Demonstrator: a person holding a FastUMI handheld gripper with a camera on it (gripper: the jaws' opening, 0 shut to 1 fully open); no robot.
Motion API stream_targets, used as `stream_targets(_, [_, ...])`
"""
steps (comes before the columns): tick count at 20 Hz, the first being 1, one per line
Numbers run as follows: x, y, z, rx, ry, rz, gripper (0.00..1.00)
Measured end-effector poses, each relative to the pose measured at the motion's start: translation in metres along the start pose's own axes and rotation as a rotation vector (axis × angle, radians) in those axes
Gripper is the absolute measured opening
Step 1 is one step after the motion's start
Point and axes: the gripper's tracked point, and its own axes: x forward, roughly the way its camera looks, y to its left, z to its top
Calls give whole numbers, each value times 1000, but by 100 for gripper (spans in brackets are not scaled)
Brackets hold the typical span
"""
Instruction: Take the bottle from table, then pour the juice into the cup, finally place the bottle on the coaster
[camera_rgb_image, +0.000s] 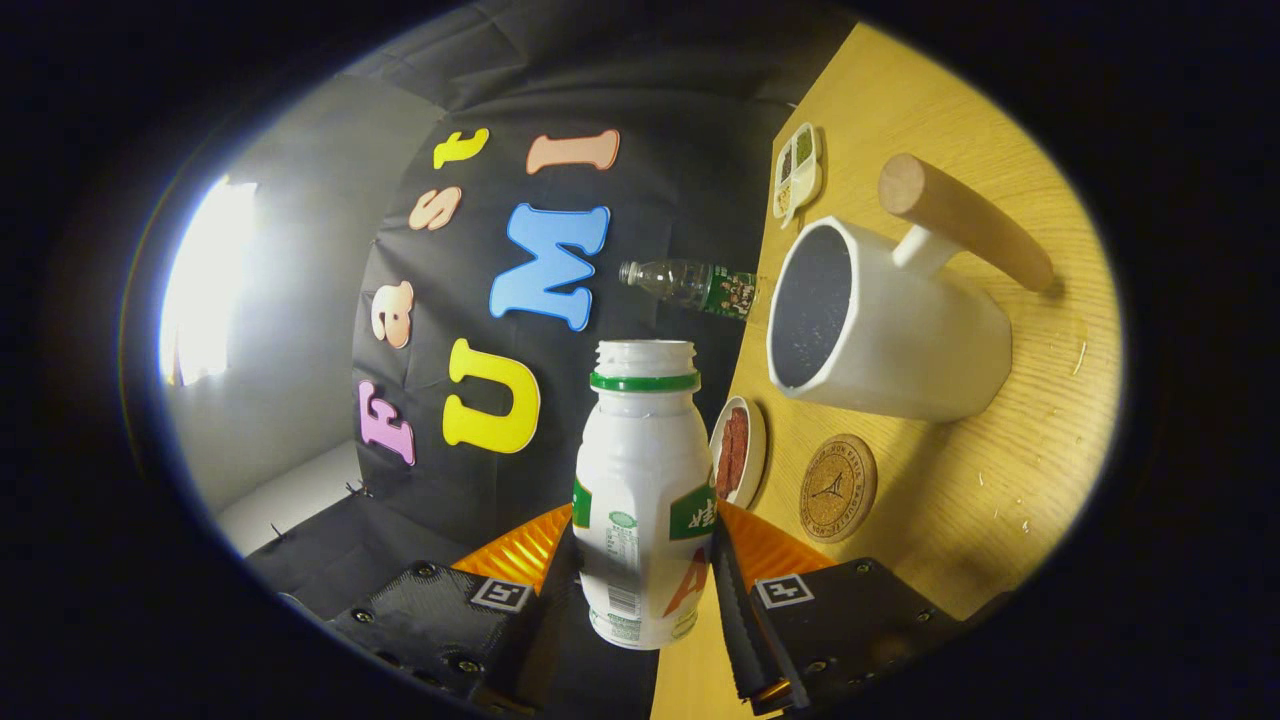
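Gripping the bottle (642, 500) about its lower body, the gripper (645, 560) had both fingers pressed against its sides, one on each flank, with the bottle standing straight out between them. The whole view was rolled sideways, so the bottle was tipped well over relative to the table (1000, 500), its open, capless mouth pointing along the table's edge rather than at the cup (880, 325).

Handling, as a judgement: the bottle was a small white plastic one with a green neck ring and a printed label; it looked light, thin-walled and somewhat smooth. A firm squeeze could dent it, and the waisted mid-body where the fingers sat seemed the sound place to hold. How much juice remained inside could not be told through the opaque wall.

The cup was a white, faceted vessel with a dark interior and a round wooden handle (965, 230) projecting from its side. It stood on the table beyond the fingers and to one side of the bottle's mouth; no liquid could be made out within it.

A round cork coaster (838, 488) lay near the cup, bare. Just beside it a small white dish (738, 451) held something reddish-brown. Farther off stood a small divided tray (797, 172) with several fillings, and a clear plastic bottle (690, 285) with a green label.
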Motion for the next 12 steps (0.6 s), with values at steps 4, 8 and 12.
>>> stream_targets(4, [1, 2, -2, 31, 1, -1, 66])
stream_targets(8, [-1, 5, 0, 60, -8, 9, 66])
stream_targets(12, [-2, 7, 3, 103, -18, 23, 66])
